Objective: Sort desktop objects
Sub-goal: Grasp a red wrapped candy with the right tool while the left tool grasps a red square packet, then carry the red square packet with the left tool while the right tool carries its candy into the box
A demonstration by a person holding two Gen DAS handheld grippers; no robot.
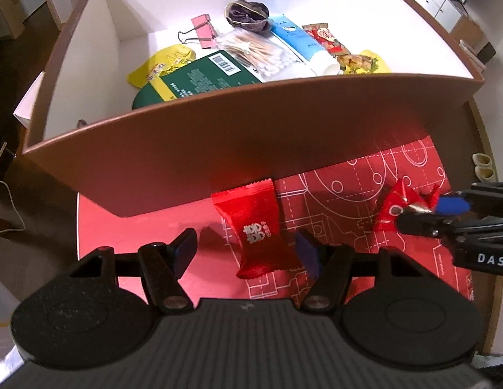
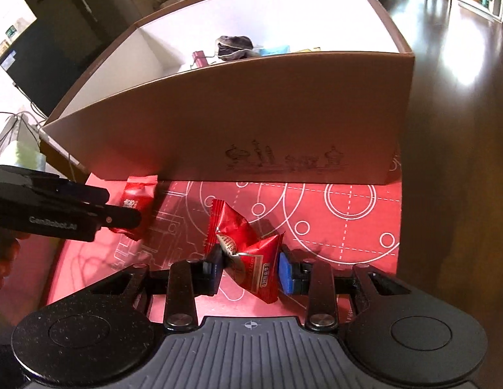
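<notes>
Two red candy packets point(image 1: 256, 227) point(image 2: 248, 253) lie on the red mat point(image 1: 365, 194) before the brown box point(image 1: 219, 136).

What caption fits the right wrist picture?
Right gripper pinches a red candy wrapper before the brown box.

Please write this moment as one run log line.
left gripper: open around flat red packet | right gripper: shut on crumpled red packet | brown box: holds sorted items

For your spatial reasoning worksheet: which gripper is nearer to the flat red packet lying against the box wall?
Left. The left gripper is open around the flat red packet, which lies between its fingers. The right gripper is off to the side, shut on a crumpled red wrapper.
</notes>
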